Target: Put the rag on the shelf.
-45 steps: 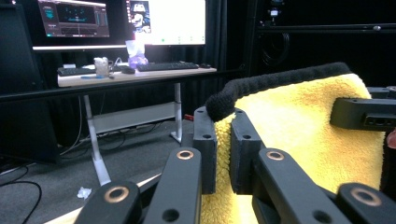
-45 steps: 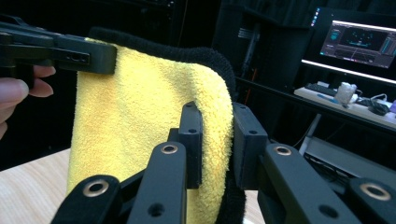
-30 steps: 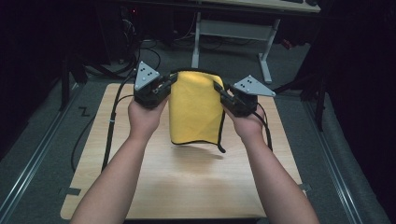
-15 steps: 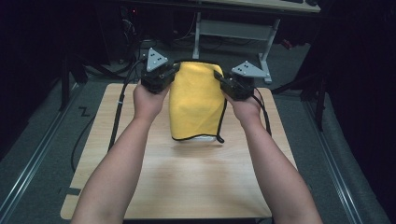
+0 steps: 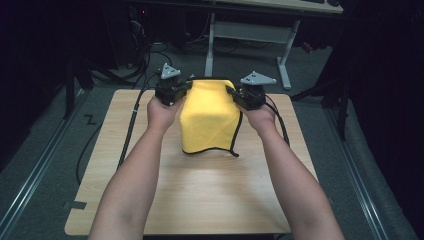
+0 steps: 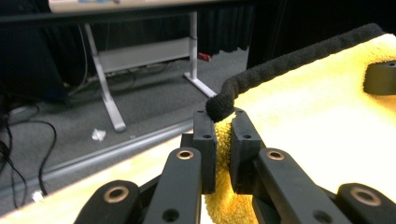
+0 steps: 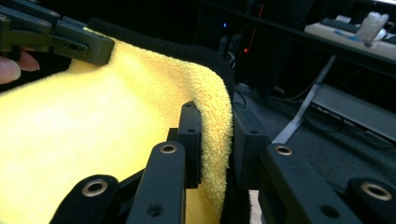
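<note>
Pale wood-grain laminate forms the top of the rectangular table (image 5: 200, 200), which is seen from above on a grey carpeted floor (image 5: 40, 150). Beyond the far edge, a white-legged desk frame (image 5: 250, 35) is seen against a dark background. Over the far half of the table, a yellow terry-cloth towel with a black bound hem (image 5: 210, 117) is held up by its two top corners, so that it hangs between the hands; its lower hem lies near the middle of the tabletop, though whether it touches the wood cannot be told. The person's bare forearms (image 5: 135, 180) are stretched in from the near edge. The left black two-jaw gripper (image 5: 172, 90) is clamped on the towel's upper left corner; in the left gripper view the yellow pile and black hem are pinched between the left gripper's pads (image 6: 205, 144). The right black two-jaw gripper (image 5: 248, 93) is closed on the upper right corner, with the folded edge squeezed between its pads (image 7: 191, 140).
</note>
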Tool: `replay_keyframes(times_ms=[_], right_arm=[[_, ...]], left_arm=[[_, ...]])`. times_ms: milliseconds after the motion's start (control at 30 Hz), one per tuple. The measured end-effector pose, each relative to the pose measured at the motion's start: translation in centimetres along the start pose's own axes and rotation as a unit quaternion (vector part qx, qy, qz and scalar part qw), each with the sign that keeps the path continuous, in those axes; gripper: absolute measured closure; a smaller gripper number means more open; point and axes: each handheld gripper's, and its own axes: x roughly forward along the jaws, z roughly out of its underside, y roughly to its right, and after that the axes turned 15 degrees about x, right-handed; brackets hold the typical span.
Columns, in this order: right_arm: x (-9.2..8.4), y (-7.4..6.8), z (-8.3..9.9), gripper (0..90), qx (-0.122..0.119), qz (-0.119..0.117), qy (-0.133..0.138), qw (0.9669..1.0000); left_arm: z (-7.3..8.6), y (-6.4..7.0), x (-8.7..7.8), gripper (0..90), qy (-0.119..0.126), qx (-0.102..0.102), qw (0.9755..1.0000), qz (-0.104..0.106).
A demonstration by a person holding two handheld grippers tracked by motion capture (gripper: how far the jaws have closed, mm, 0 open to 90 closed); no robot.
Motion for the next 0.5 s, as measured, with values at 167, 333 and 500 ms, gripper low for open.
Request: replay_keyframes(times_ms=[167, 333, 500], right_arm=[[0.5, 0.5, 0.8, 76.7, -0.001, -0.001, -0.014, 0.9999], [0.7, 0.8, 1.5, 76.5, 0.008, -0.006, -0.021, 0.9997], [0.6, 1.3, 2.0, 76.4, 0.034, -0.010, -0.025, 0.9991]], left_arm=[[1.1, 0.2, 0.4, 83.6, -0.015, -0.005, 0.9998, 0.014], [2.1, 0.5, 0.5, 83.7, -0.026, -0.013, 0.9993, 0.023], [2.8, 1.0, 0.7, 83.9, -0.030, -0.018, 0.9989, 0.031]])
